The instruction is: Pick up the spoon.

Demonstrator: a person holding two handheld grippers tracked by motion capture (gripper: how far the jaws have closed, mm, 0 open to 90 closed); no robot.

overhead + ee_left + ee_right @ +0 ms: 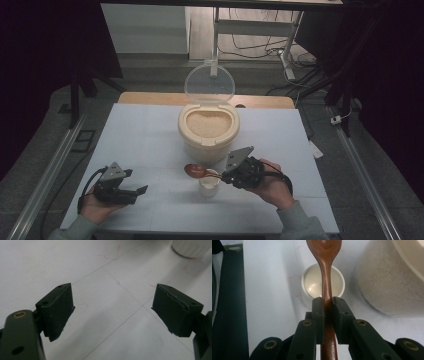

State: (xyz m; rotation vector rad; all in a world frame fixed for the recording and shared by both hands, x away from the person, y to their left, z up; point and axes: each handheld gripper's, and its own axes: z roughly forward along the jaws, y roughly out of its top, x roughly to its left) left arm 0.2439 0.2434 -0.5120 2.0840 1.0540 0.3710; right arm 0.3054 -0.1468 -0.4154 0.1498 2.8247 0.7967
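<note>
A brown wooden spoon (196,171) (325,270) is clamped by its handle in my right gripper (227,176) (327,302), which is shut on it. The spoon's bowl reaches out past a small white cup (209,183) (312,285) that looks empty. Behind the cup stands a cream rice container (208,135) (384,282) full of pale grain, its clear round lid (209,83) flipped up. My left gripper (139,188) (112,307) rests near the table's front left with its jaws wide apart and nothing between them.
The white table (140,135) carries thin grid lines and faint red marks. A wooden board edge (150,97) shows at the far side. Metal rails (60,150) run along both sides, and cables (280,50) lie on the floor beyond.
</note>
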